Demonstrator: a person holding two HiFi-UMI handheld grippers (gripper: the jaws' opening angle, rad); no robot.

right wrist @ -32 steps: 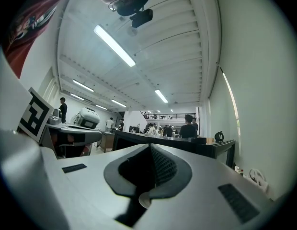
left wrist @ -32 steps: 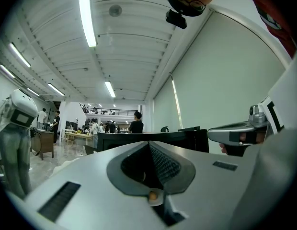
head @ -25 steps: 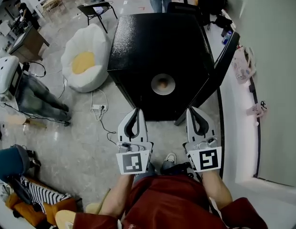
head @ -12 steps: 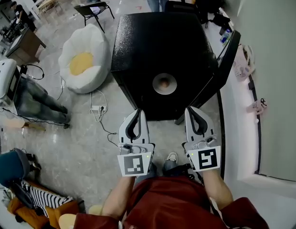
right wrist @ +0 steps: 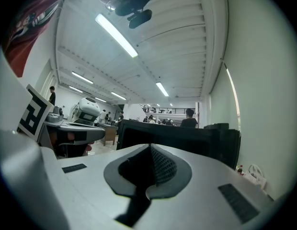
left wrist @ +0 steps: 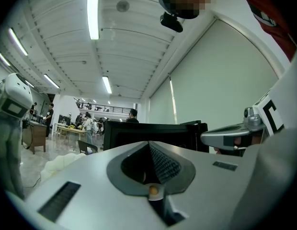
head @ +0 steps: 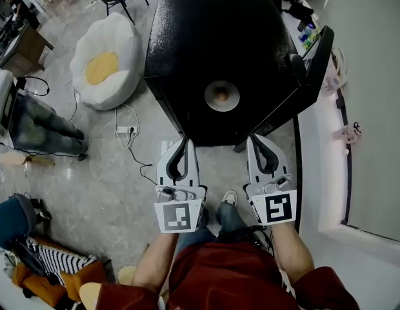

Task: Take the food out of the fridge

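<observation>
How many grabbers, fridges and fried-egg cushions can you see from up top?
Grippers: 2, the left gripper and the right gripper
Black fridge: 1
Fried-egg cushion: 1
Total: 4

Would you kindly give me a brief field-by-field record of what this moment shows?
appliance: black fridge, seen from above, just ahead of both grippers
access: its door stands swung open on the right
on top: round dish holding something brownish
left: left gripper, jaws together, empty
right: right gripper, jaws together, empty
food inside: not visible, interior hidden
floor: egg-shaped cushion left of the fridge
</observation>
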